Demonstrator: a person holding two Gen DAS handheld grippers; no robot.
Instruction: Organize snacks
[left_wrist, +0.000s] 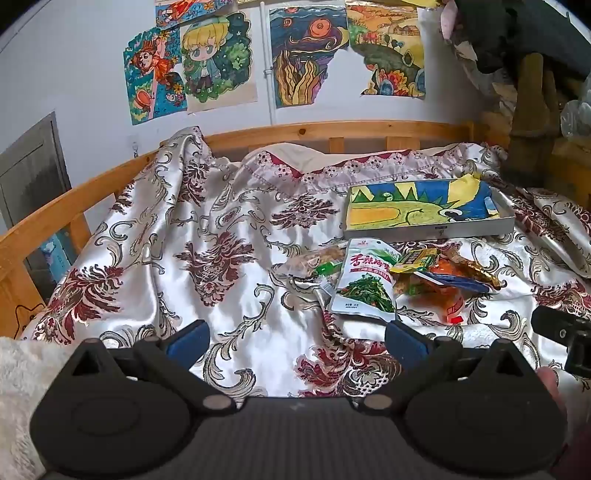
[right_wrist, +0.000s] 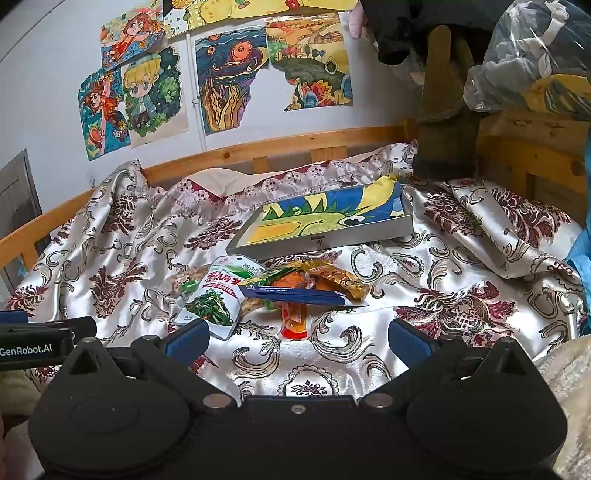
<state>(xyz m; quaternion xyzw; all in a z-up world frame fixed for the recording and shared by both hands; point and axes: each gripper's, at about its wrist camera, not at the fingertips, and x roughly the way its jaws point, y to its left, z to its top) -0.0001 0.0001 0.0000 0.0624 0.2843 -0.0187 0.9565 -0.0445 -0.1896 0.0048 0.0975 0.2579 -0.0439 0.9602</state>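
A heap of snack packets lies on the patterned satin bedspread. It includes a white and green seaweed pouch, a dark blue flat packet, a gold wrapper, an orange sachet and a clear bag of nuts. Just behind the heap rests a shallow grey box lined with a colourful drawing. My left gripper is open, short of the pouch. My right gripper is open too, just short of the orange sachet.
A wooden bed rail runs along the back and left. Drawings hang on the wall. Dark clothing and a brown boot stand at the back right, beside a plastic bag of fabric. The right gripper's body shows at the left view's edge.
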